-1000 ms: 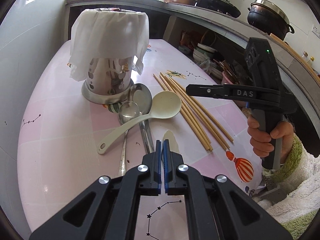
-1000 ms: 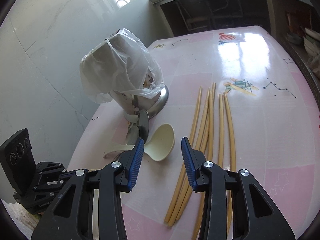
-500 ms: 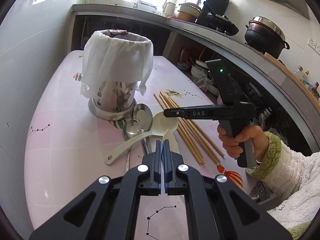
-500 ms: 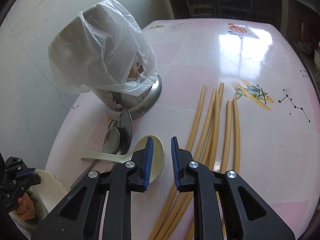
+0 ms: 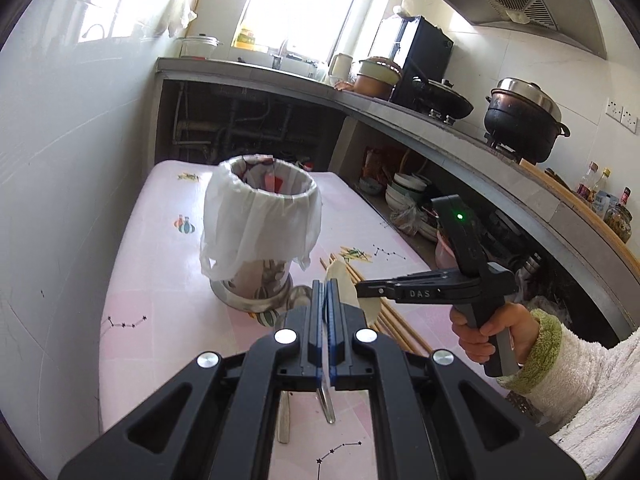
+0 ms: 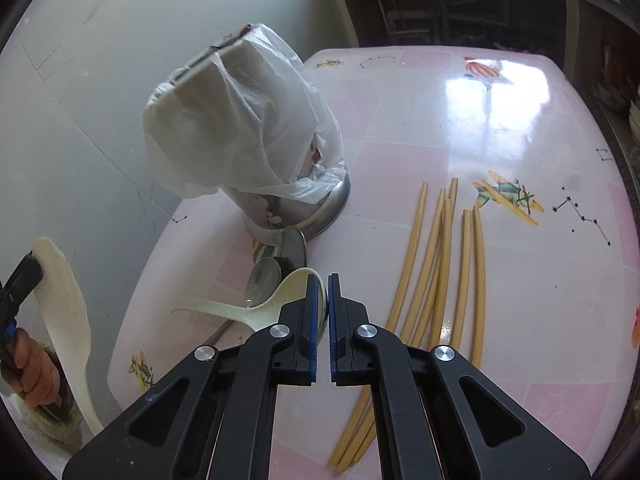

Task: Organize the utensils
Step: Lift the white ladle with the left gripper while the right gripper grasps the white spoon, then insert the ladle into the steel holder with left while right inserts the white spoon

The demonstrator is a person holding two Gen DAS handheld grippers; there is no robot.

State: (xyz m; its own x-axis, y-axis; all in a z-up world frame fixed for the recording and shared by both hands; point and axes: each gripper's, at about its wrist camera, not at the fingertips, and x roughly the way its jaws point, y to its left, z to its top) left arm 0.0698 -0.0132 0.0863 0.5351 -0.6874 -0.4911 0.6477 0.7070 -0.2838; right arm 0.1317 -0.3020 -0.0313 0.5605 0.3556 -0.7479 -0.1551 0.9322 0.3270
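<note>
My left gripper (image 5: 325,286) is shut on a cream rice paddle (image 5: 340,276), held up above the pink table; the paddle also shows at the left of the right wrist view (image 6: 66,308). The metal utensil holder (image 5: 260,216), lined with a white plastic bag, stands ahead of it. My right gripper (image 6: 323,280) has its jaws closed around the bowl rim of a cream ladle (image 6: 276,304) lying on the table. Two metal spoons (image 6: 280,256) lie by the holder's base. Several bamboo chopsticks (image 6: 444,256) lie to the right.
The pink table (image 6: 500,128) stands against a white tiled wall (image 5: 60,160) on the left. A concrete counter (image 5: 440,128) with pots runs behind and to the right, with bowls stacked on the shelf under it.
My left gripper has lifted the rice paddle off the table and tilted upward. My right gripper has moved down to the ladle bowl and closed from wide open to nearly shut on its rim.
</note>
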